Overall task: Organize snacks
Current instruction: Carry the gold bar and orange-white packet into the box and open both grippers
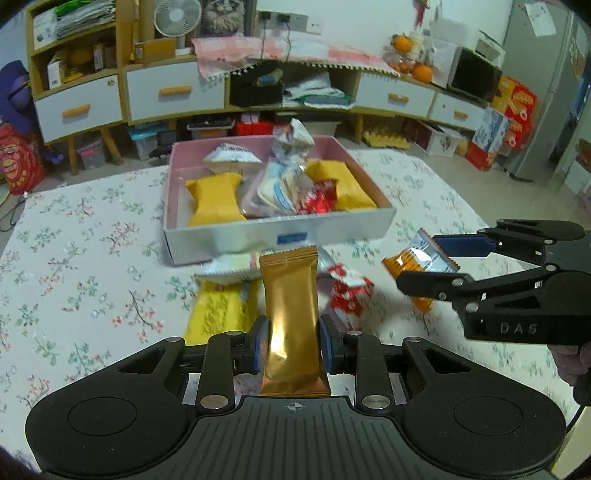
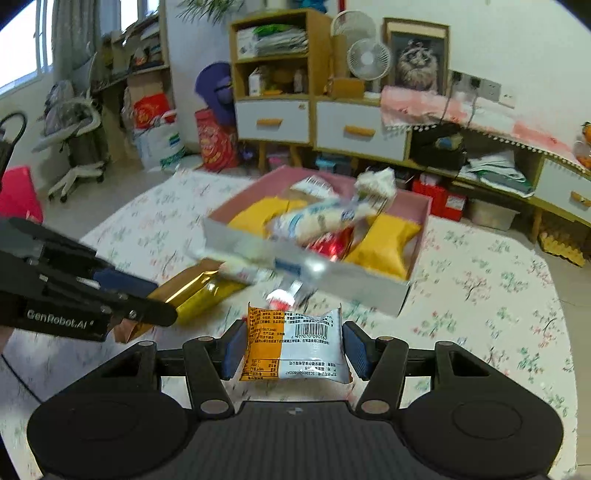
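Gold snack pouch clamped in my left gripper; right gripper, "DAS" on body, pinches orange/white barcoded pkt.

A floral cloth covers the tabletop. Behind it, a long wooden sideboard with white drawers runs along the wall. A white desk fan stands on top, beside a framed animal picture. A pink fringed cloth drapes the sideboard centre. Oranges sit near a black appliance. Red cartons are stacked by a grey refrigerator. A wheeled chair stands below the window.
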